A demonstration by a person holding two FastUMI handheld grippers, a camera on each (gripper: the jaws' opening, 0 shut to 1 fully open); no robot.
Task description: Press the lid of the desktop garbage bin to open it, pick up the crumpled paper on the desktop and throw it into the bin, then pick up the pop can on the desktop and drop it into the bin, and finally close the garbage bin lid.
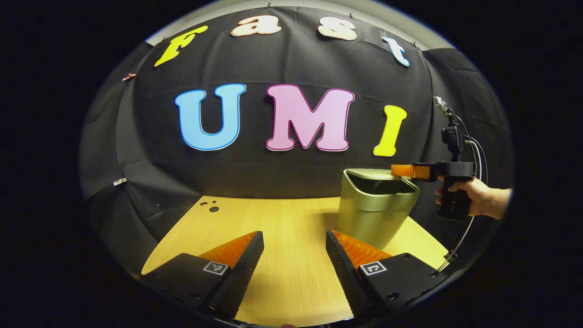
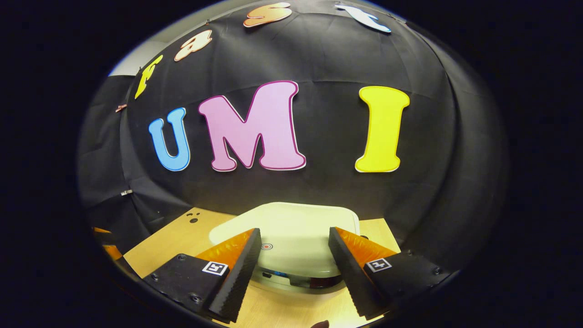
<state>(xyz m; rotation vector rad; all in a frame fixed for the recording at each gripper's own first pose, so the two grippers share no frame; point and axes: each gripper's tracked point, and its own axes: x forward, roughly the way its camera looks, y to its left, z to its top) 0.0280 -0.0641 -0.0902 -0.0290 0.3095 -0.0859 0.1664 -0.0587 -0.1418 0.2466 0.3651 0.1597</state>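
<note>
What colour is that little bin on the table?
The bin is a pale olive green, clearest in the left gripper view.

Wooden table (image 1: 282, 273) — only the bin (image 1: 373, 218) stands on it.

Black cloth wall (image 1: 282, 173); pale wooden tabletop (image 1: 282, 228) below

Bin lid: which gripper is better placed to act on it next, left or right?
Right. The right gripper hangs open directly over the bin lid; in the left gripper view it sits at the bin rim. The left gripper is open over bare table, short of the bin.
</note>
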